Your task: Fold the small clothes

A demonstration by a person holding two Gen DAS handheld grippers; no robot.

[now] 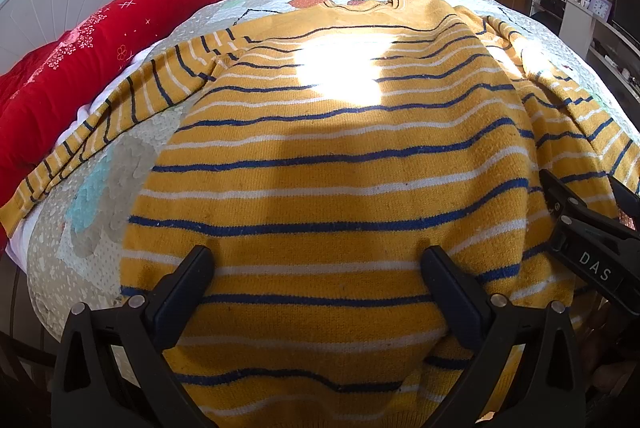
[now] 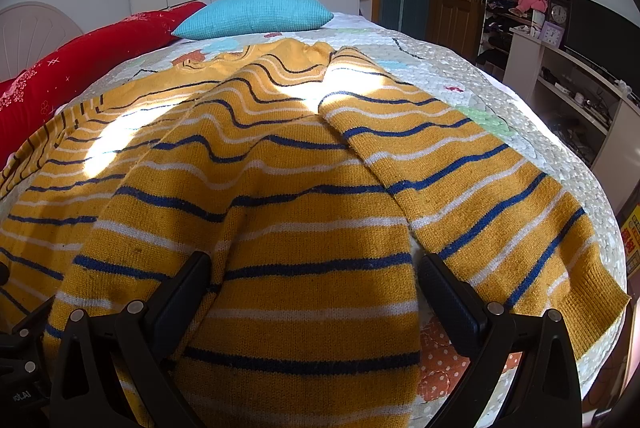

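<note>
A mustard-yellow knitted sweater with blue and white stripes (image 1: 320, 147) is spread flat on a pale patterned quilt (image 1: 80, 228), sleeves out to both sides. The left gripper (image 1: 320, 284) and right gripper (image 2: 316, 288) are held with jaws spread wide over the sweater's hem, nothing clamped. A turquoise pillow (image 2: 256, 13) and a red embroidered blanket (image 1: 100, 39) are seen beyond the collar.

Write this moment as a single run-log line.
phase: pre-fold | left gripper: open over sweater hem | right gripper: open over hem | sweater: spread on bed
</note>
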